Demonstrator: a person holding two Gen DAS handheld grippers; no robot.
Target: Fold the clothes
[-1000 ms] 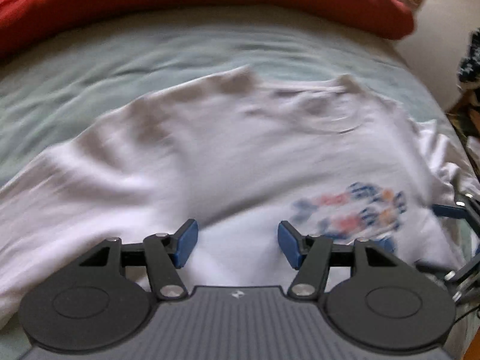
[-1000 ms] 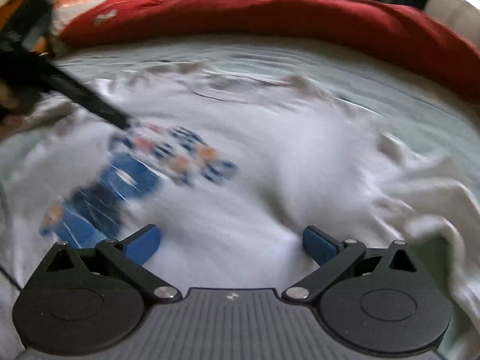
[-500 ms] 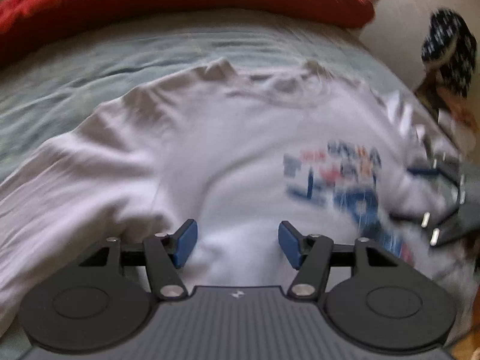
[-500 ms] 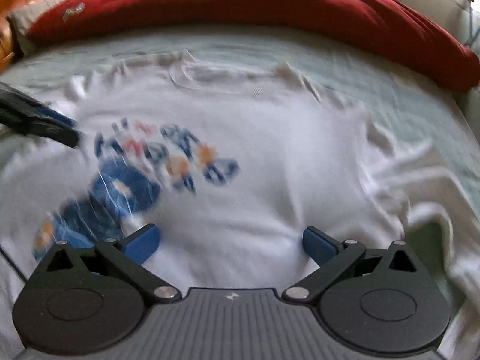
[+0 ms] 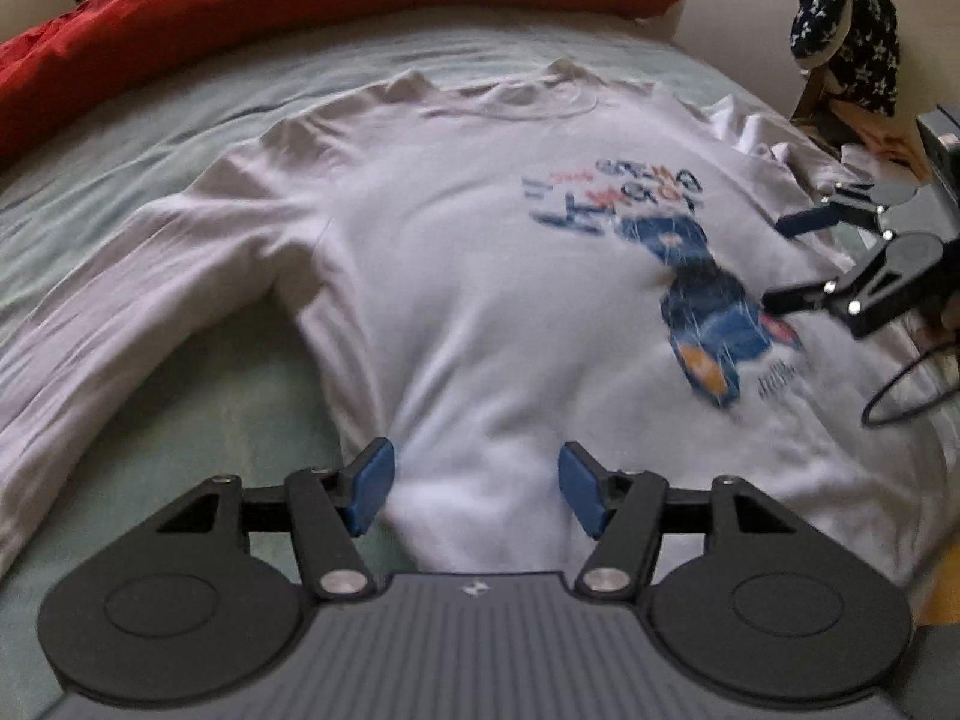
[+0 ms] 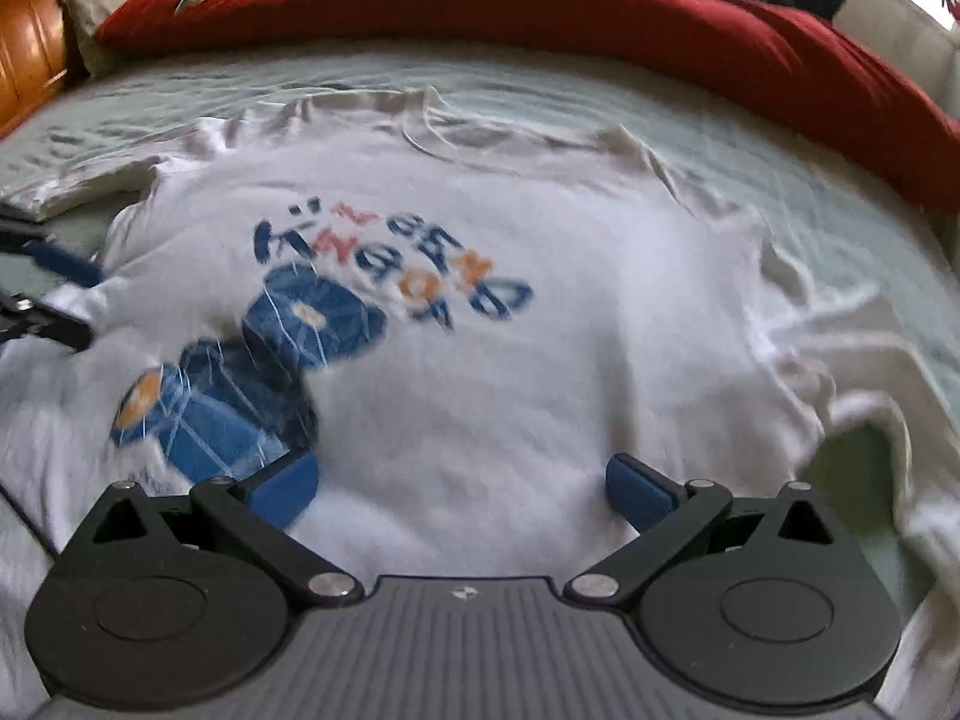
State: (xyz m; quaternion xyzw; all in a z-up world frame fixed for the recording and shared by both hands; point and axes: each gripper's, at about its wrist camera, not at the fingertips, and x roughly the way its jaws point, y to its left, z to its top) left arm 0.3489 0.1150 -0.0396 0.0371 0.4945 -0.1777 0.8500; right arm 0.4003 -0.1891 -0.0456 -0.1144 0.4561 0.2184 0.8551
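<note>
One white long-sleeved shirt (image 5: 480, 276) lies spread face up on the pale green sheet (image 5: 180, 114) of a bed. Its long axis runs from the hem, nearest both cameras, to the collar (image 6: 480, 150) at the far end, which points toward a red blanket (image 6: 600, 18) heaped along the far side. The blue and orange print (image 6: 312, 330) on the chest reads upside down from here and is too blurred to make out. Two sleeves show: one stretches out flat to the left in the left wrist view (image 5: 120, 312), the other lies crumpled at the right in the right wrist view (image 6: 852, 372).

There are two grippers. The left gripper (image 5: 477, 489) hangs over the hem with its blue pads apart and nothing pinched between them. The right gripper (image 6: 462, 489) sits over the lower body of the shirt, its pads spread wider, also holding nothing. Each gripper appears only partly at the edge of the other's view. A dark patterned cloth (image 5: 846, 48) beyond the bed is cut off and hard to identify.
</note>
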